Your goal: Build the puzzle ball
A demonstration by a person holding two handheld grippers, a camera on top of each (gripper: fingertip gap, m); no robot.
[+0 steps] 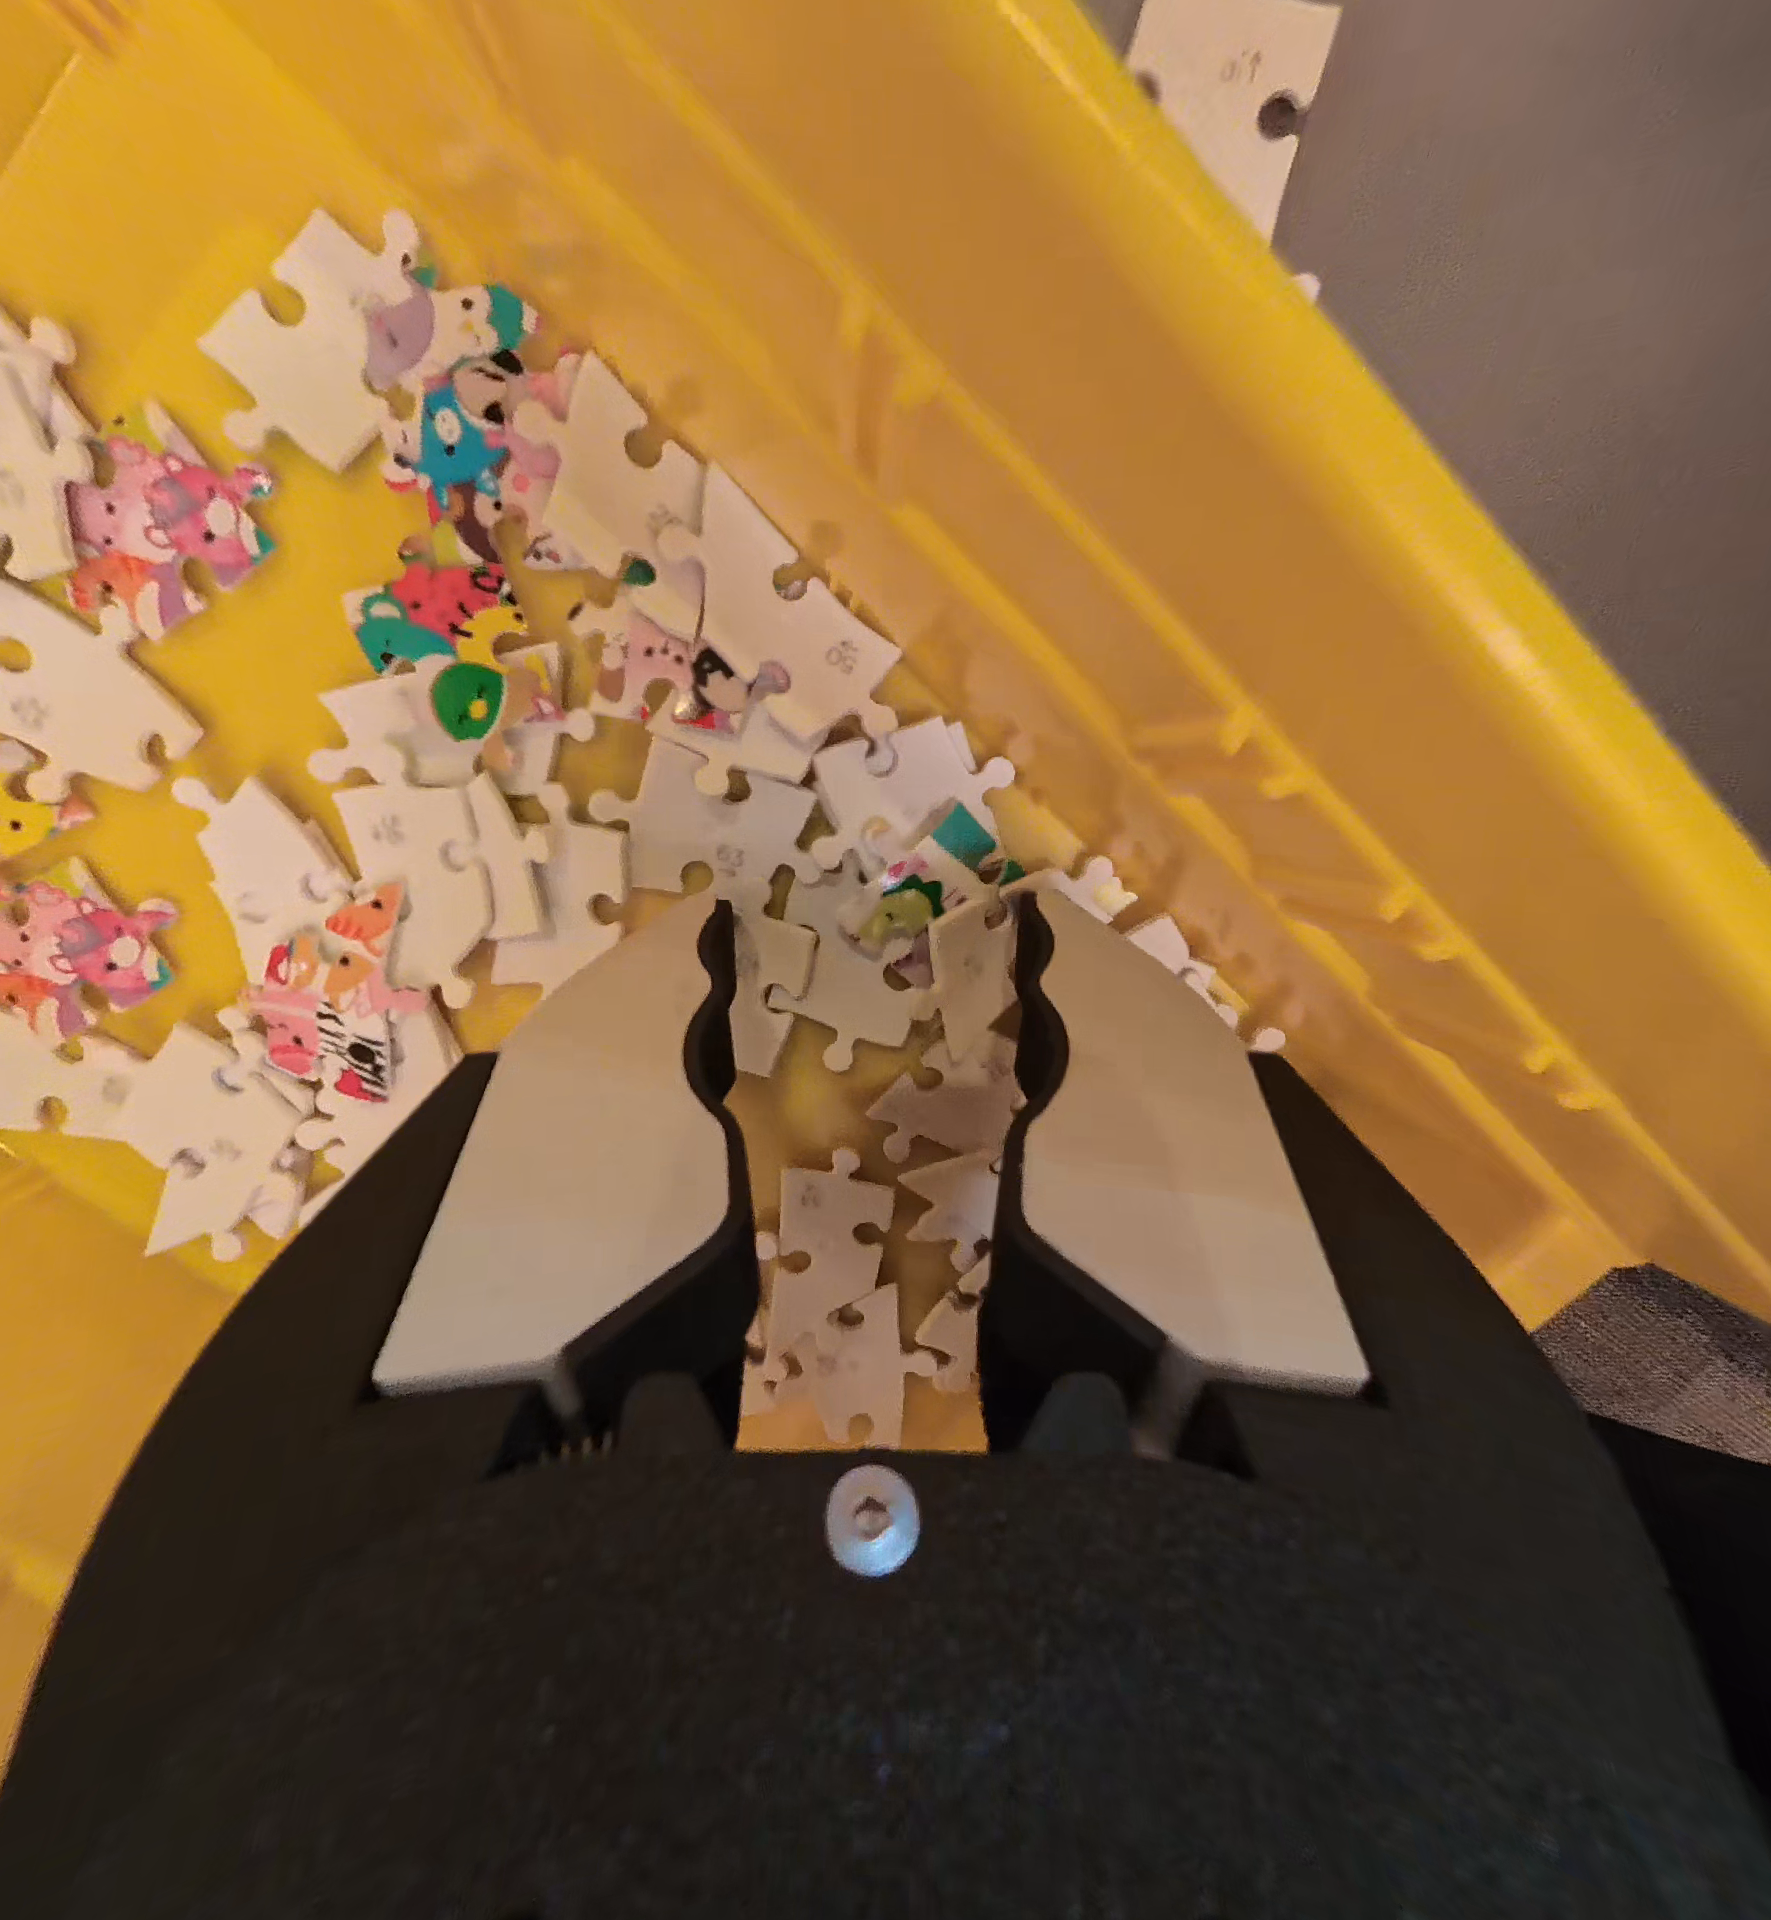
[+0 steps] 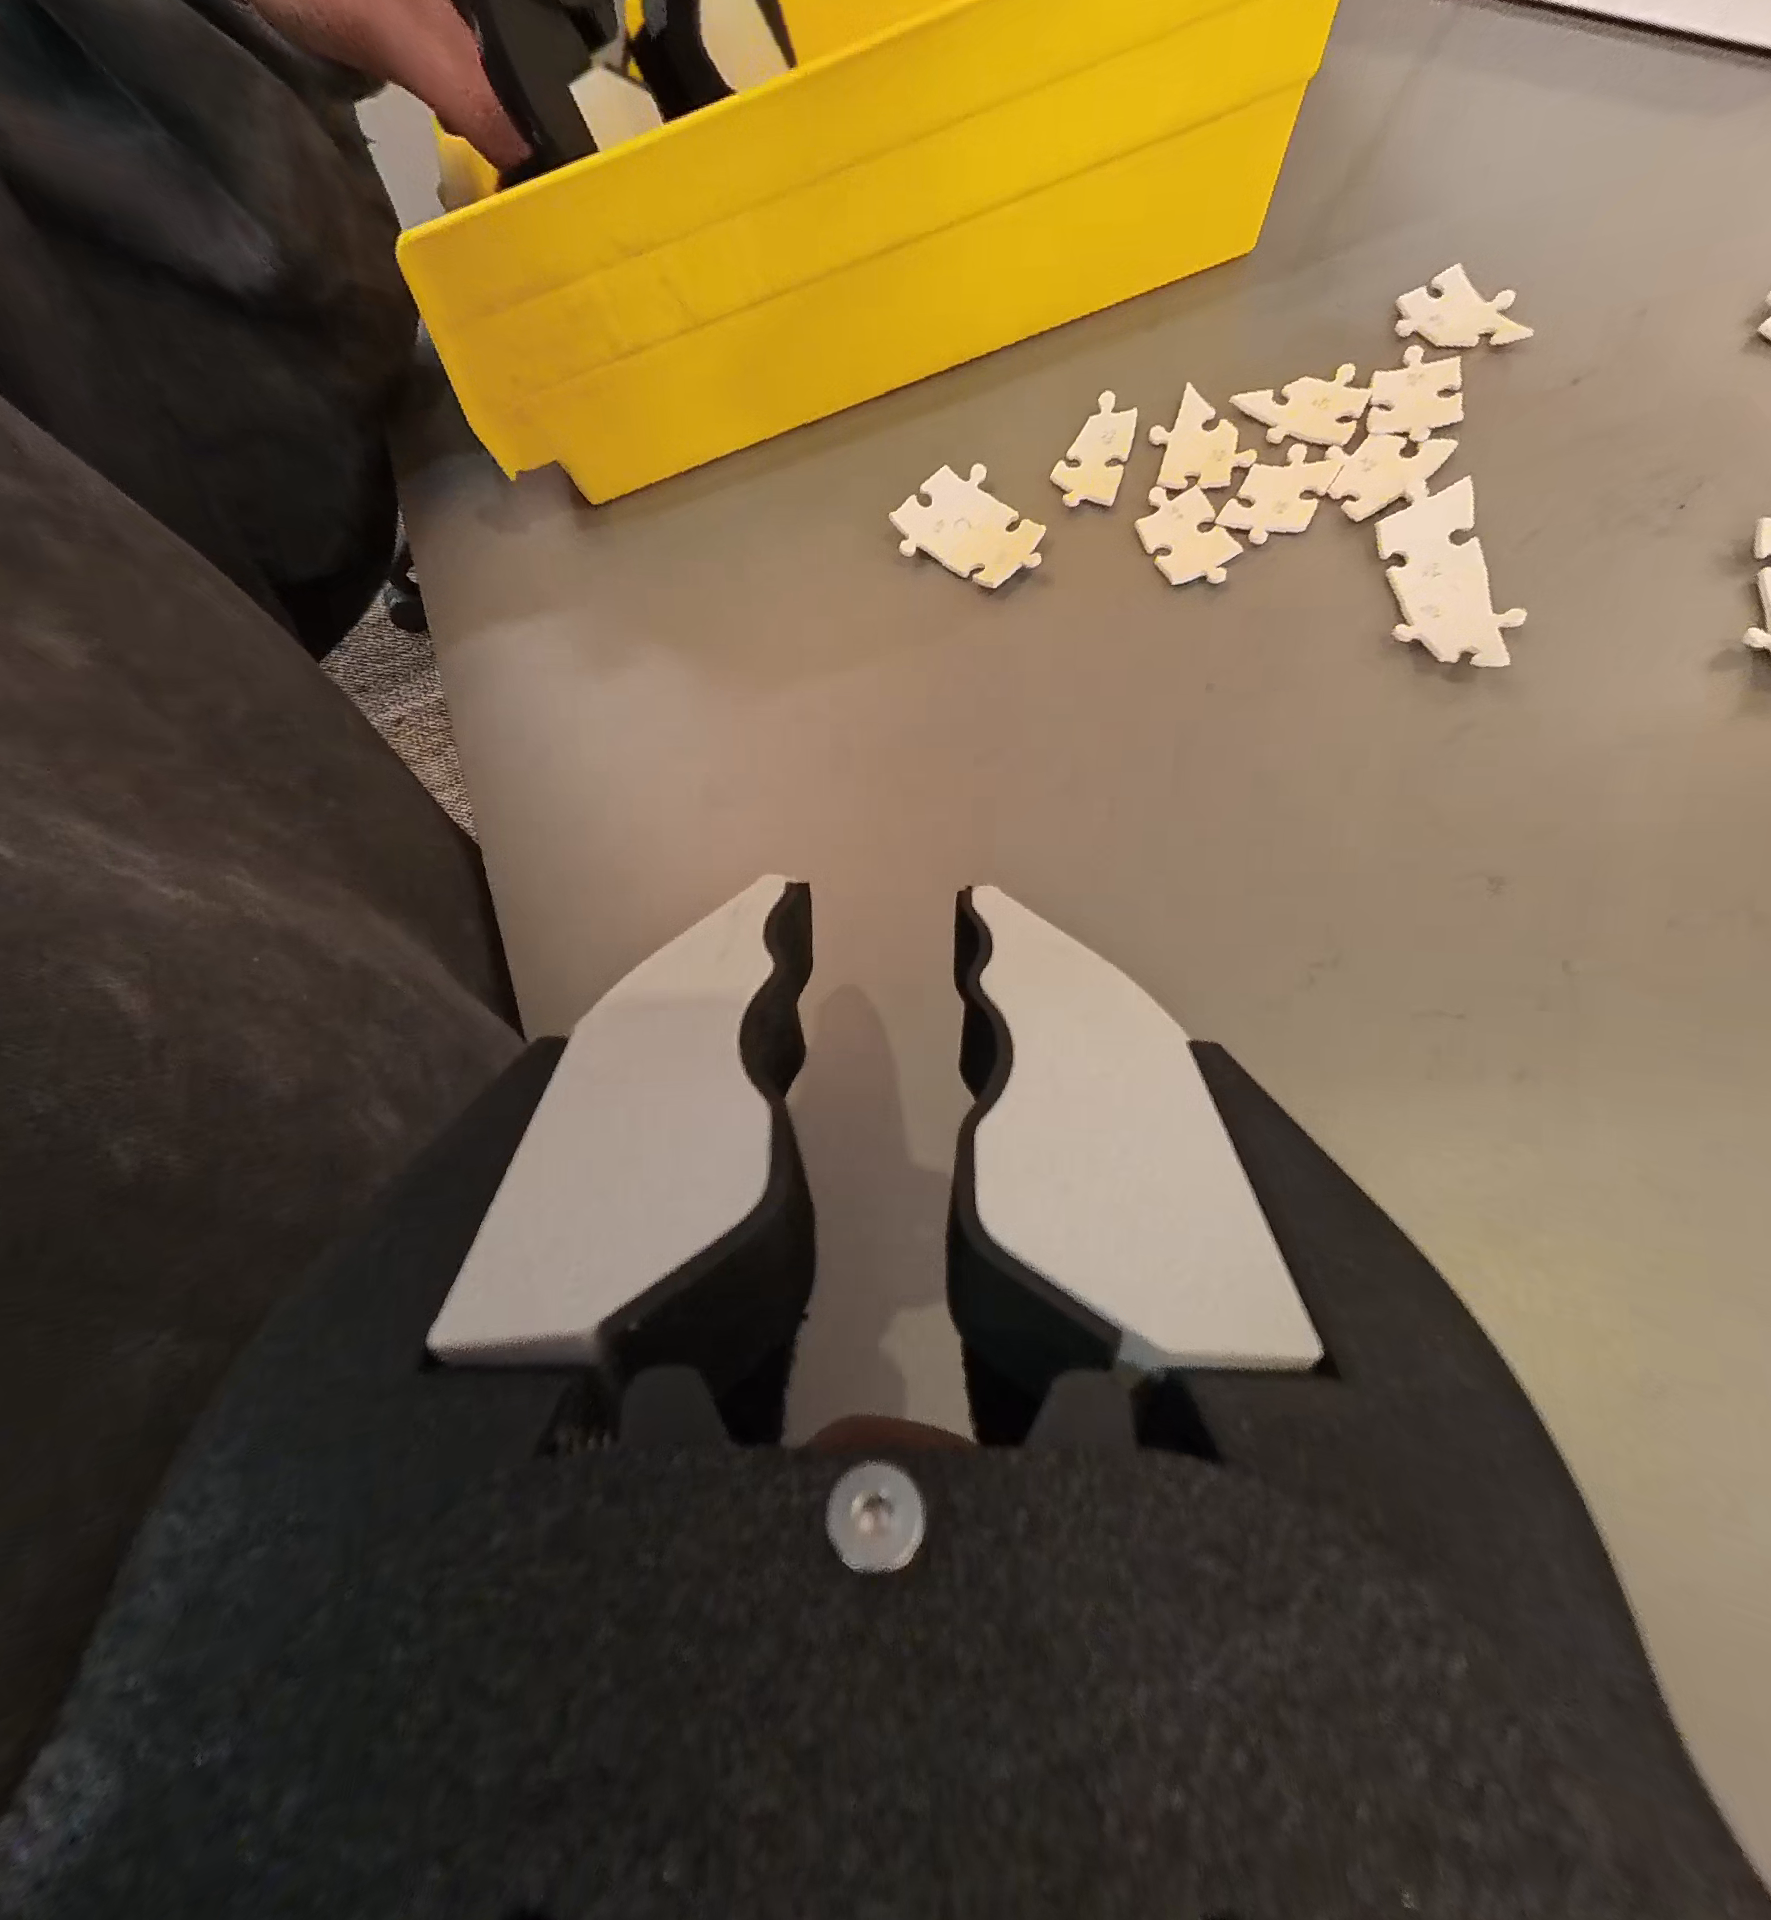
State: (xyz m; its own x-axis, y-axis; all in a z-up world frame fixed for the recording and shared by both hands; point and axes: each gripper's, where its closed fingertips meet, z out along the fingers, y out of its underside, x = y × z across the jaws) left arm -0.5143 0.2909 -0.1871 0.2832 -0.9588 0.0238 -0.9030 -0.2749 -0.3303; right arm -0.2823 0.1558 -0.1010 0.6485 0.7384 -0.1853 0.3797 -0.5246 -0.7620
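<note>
Left gripper [image 1: 868,914] gapes empty over puzzle pieces [image 1: 725,831] in the yellow bin [image 1: 1120,520]; right gripper [image 2: 883,896] open, empty.

Warm, even indoor light. The yellow bin [image 1: 1120,520] blurs toward 12 and 9 o'clock; its walls bow at the edges. The table [image 2: 1276,935] shows soft sheen, faint shadows.

A smooth grey tabletop [image 2: 1120,790] fills the scene; grey carpet [image 2: 398,665] shows below its left edge, evenly lit.
</note>
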